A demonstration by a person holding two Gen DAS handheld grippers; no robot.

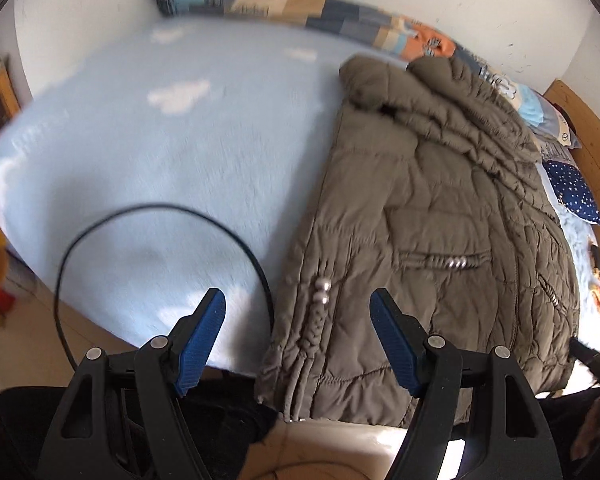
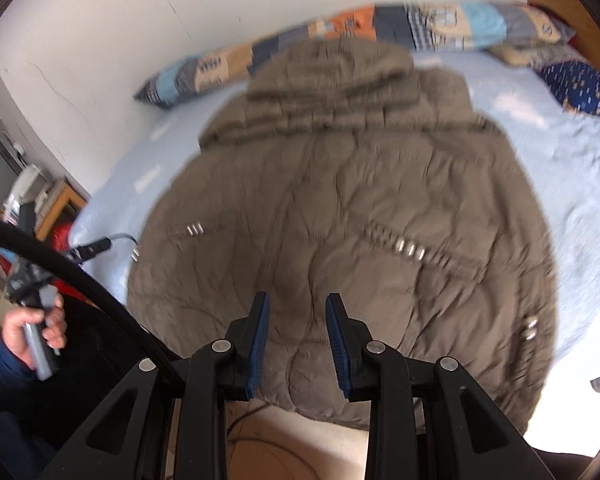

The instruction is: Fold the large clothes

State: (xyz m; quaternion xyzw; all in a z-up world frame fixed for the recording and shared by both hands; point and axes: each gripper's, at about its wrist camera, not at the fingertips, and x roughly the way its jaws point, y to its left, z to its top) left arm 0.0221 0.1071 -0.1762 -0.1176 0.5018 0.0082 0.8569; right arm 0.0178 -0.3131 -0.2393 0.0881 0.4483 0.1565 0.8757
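Note:
A large olive-brown quilted hooded jacket [image 1: 432, 224] lies flat on the light blue bed, hem toward me, hood toward the wall; it also fills the right wrist view [image 2: 340, 220]. My left gripper [image 1: 298, 304] is open and empty, above the jacket's left hem edge and the bed. My right gripper [image 2: 296, 308] is open and empty, hovering over the middle of the hem. The left gripper [image 2: 88, 249] shows at the left of the right wrist view, held by a hand.
The bed [image 1: 172, 152] has a light blue cover with white clouds. A long patchwork pillow [image 2: 380, 28] lies along the white wall. A dark blue dotted pillow [image 2: 580, 86] lies at the head. A black cable [image 1: 100, 224] loops over the bed. A wooden headboard [image 1: 592, 128] stands right.

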